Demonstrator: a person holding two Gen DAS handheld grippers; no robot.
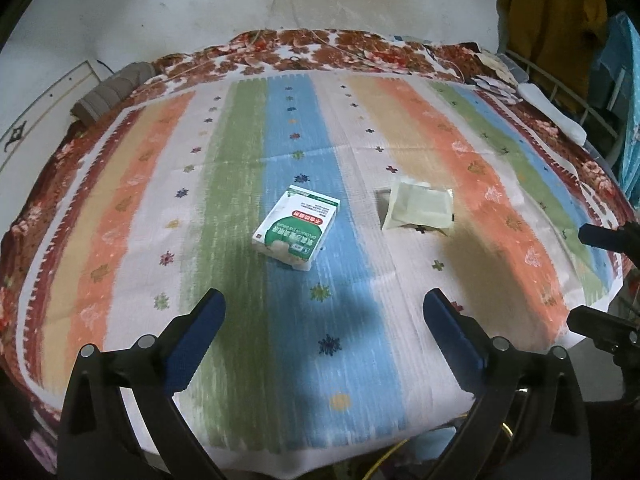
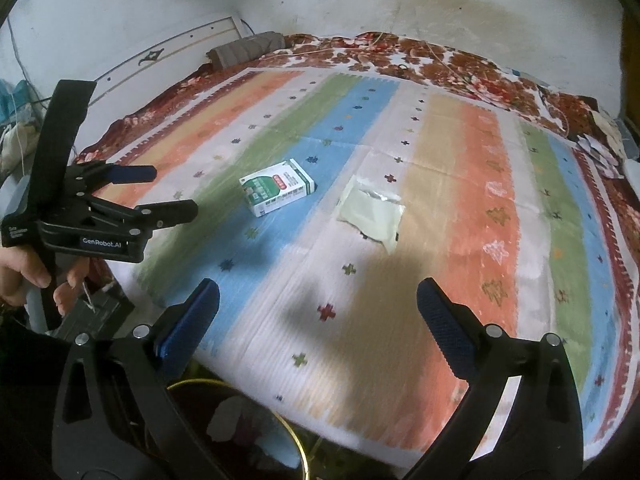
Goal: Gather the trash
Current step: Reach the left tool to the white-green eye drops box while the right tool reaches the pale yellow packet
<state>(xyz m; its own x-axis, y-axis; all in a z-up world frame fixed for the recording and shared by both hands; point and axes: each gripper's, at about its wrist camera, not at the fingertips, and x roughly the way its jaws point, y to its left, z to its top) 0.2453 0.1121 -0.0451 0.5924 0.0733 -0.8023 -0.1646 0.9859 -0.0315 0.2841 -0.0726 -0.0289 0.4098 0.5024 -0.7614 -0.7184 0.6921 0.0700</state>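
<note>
Barely begun, imo: box (image 1: 295,228) and wrapper (image 1: 418,208) just right of it lie on striped cloth (image 1: 224,184). Left gripper (image 1: 324,316) & right gripper (image 2: 318,306) spread, holding nothing, both near side of box.

Striped cloth (image 1: 360,128) on bed, bearing box (image 1: 296,226) and sachet (image 1: 418,206).

Both wrist cameras look forward and down from the near edge of the bed, well back from its centre. The left view faces squarely along the multicoloured striped woven cloth (image 1: 360,128); the right view angles leftward. Both share the green-and-white cardboard box (image 1: 297,229) and the pale paper packet (image 1: 418,206).
</note>
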